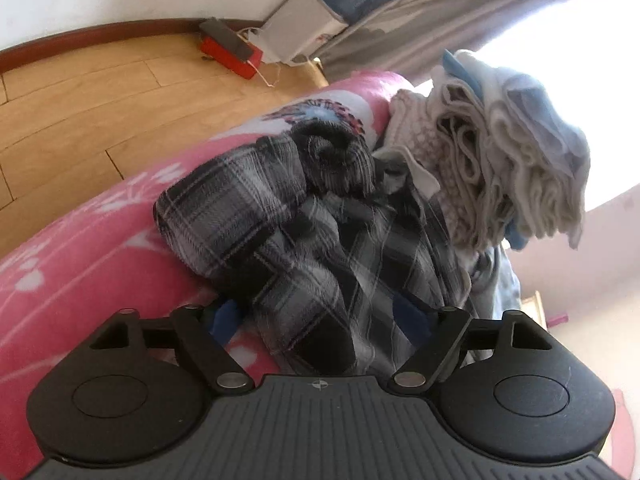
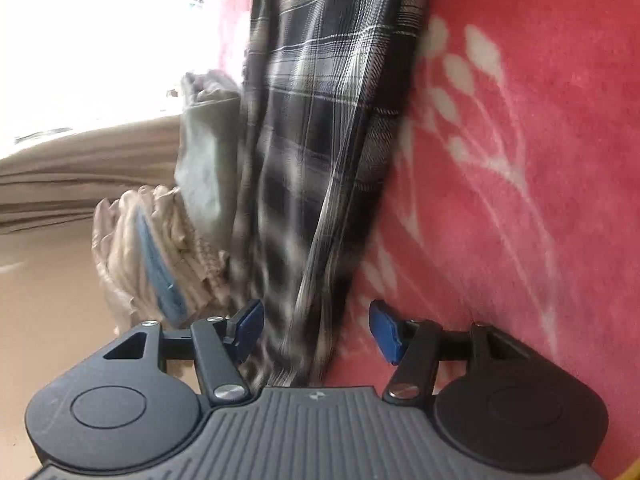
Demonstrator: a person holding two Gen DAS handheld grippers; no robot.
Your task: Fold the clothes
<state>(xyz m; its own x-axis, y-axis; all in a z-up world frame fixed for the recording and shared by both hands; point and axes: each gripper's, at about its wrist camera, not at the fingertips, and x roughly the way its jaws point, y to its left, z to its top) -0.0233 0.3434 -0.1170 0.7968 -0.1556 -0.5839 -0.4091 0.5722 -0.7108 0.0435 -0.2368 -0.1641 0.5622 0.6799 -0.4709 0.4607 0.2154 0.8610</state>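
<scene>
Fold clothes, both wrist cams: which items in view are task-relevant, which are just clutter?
Task-relevant:
plaid garment
stack of folded laundry
pink blanket, the work surface
left gripper, right gripper, both open around plaid fabric

Clutter:
red box
white box
grey curtain

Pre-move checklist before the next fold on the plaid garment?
1. Left gripper fingers around plaid garment: ok, cloth lies between them; fingers open, not clamped.
2. Right gripper fingers open: ok, blue pads apart, cloth edge between them.
3. Garment flat: not ok, bunched and rolled in the left wrist view.
4. Folded stack apart from garment: not ok, it touches the plaid cloth.
5. Pink blanket smooth beside garment: ok.
6. Garment's far end: cannot tell.
</scene>
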